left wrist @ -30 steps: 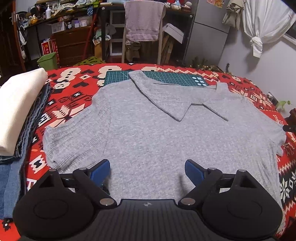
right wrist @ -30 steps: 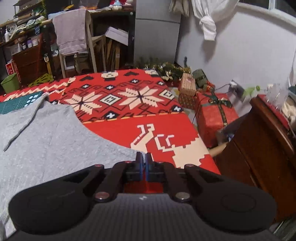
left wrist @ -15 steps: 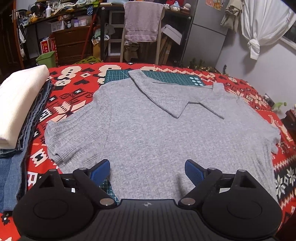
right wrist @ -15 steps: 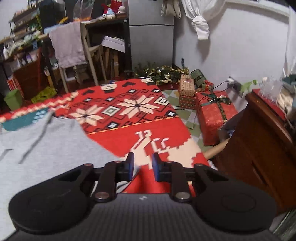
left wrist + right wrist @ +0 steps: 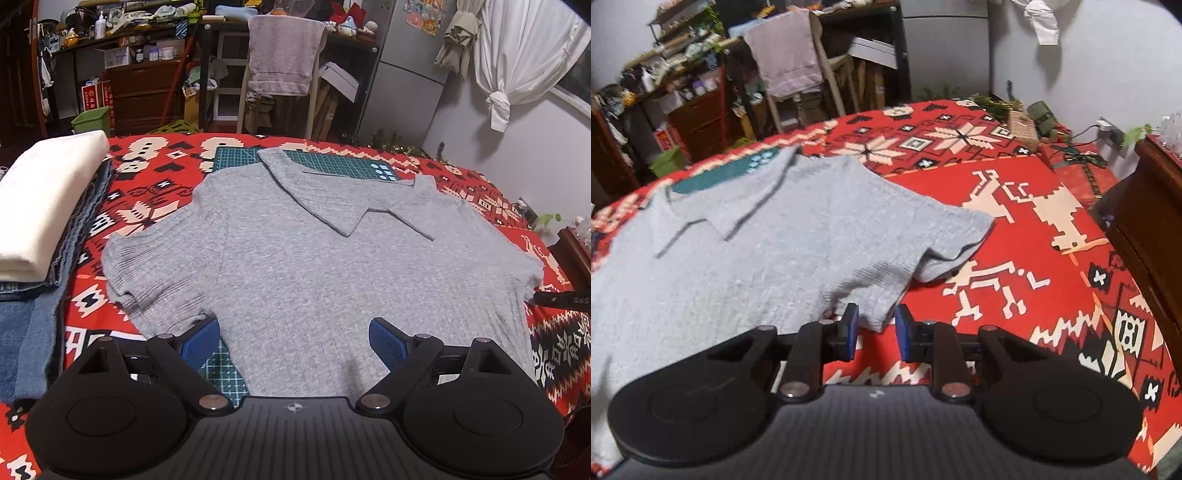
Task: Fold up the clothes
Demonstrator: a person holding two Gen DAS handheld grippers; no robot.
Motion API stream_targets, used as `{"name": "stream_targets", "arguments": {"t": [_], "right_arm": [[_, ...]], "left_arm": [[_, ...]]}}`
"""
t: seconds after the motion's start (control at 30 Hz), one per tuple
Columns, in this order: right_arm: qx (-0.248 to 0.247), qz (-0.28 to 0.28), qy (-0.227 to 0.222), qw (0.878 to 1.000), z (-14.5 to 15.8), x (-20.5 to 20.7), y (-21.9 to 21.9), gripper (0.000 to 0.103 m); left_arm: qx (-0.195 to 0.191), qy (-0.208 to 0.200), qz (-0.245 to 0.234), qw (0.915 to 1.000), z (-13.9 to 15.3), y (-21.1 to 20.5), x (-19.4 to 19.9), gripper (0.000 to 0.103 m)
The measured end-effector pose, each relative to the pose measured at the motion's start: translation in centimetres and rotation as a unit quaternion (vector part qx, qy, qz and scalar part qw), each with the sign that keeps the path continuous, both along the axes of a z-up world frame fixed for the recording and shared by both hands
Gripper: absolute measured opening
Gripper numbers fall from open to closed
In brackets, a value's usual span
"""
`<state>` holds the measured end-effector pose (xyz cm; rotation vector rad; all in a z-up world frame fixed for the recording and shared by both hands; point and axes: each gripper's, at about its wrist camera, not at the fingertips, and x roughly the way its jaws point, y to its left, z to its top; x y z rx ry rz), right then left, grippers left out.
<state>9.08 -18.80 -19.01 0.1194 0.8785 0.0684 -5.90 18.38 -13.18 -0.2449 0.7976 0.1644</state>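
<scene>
We see one grey collared shirt [image 5: 314, 266] spread flat across the centre of the frame on a red patterned blanket [image 5: 155, 177], laid out ready for folding; at upper left sits one folded white cloth [image 5: 44, 192] on denim. Our left gripper [image 5: 293, 334] hovers spread wide over the hem; our right gripper [image 5: 873, 328], part-open and grasping nothing, brackets the hem corner.

no legible text, red box lettering too blurred
</scene>
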Motion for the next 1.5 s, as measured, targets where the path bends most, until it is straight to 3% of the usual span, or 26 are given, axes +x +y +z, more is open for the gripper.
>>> {"name": "stream_targets", "arguments": {"t": [0.03,0.07,0.3,0.53,0.73,0.77,0.9,1.13,1.27,1.3,1.33,1.37,1.5], "right_arm": [[0.001,-0.001,0.001,1.0,-0.1,0.1,0.1,0.017],[0.002,-0.002,0.001,1.0,-0.1,0.2,0.2,0.003],[0.01,-0.011,0.004,1.0,0.9,-1.6,-0.1,0.003],[0.024,-0.007,0.026,0.999,0.0,-2.1,-0.3,0.004],[0.032,-0.018,0.0,0.999,1.4,-1.7,-1.9,0.013],[0.025,-0.024,-0.009,0.999,1.7,-1.4,-2.3,0.018],[-0.011,-0.056,-0.034,0.998,2.1,1.4,-4.4,0.019],[-0.057,-0.057,-0.028,0.996,-0.1,6.8,-6.6,0.024],[-0.062,-0.049,-0.025,0.997,-1.0,7.7,-6.4,0.023],[-0.072,-0.044,-0.026,0.996,-1.2,7.8,-6.0,0.02],[-0.08,-0.043,-0.028,0.995,-1.3,7.9,-5.8,0.008],[-0.088,-0.044,-0.031,0.995,-1.3,7.9,-5.6,0.003],[-0.087,-0.064,-0.04,0.993,-1.5,8.3,-6.2,0.003]], "left_arm": [[-0.001,0.0,0.002,1.0,0.0,0.1,-0.1,0.088],[-0.001,-0.001,0.003,1.0,0.1,0.2,-0.3,0.088],[-0.001,-0.007,0.002,1.0,0.3,0.2,-0.5,0.088],[0.002,-0.005,-0.006,1.0,0.2,0.0,-0.4,0.088],[0.001,-0.006,0.005,1.0,0.3,0.5,-0.7,0.088],[0.002,-0.006,0.006,1.0,0.4,0.6,-0.7,0.088],[0.007,-0.003,0.01,0.9999,0.5,0.8,-0.7,0.088],[0.023,0.007,0.025,0.9994,0.8,1.1,-0.9,0.088],[0.014,0.016,0.036,0.9991,0.7,1.6,-0.6,0.088],[0.011,0.019,0.037,0.9991,0.6,1.6,-0.5,0.088],[0.008,0.021,0.038,0.999,0.5,1.6,-0.4,0.088],[0.009,0.023,0.038,0.999,0.5,1.5,-0.2,0.088],[0.015,0.029,0.037,0.9988,0.4,1.4,0.0,0.088]]}}
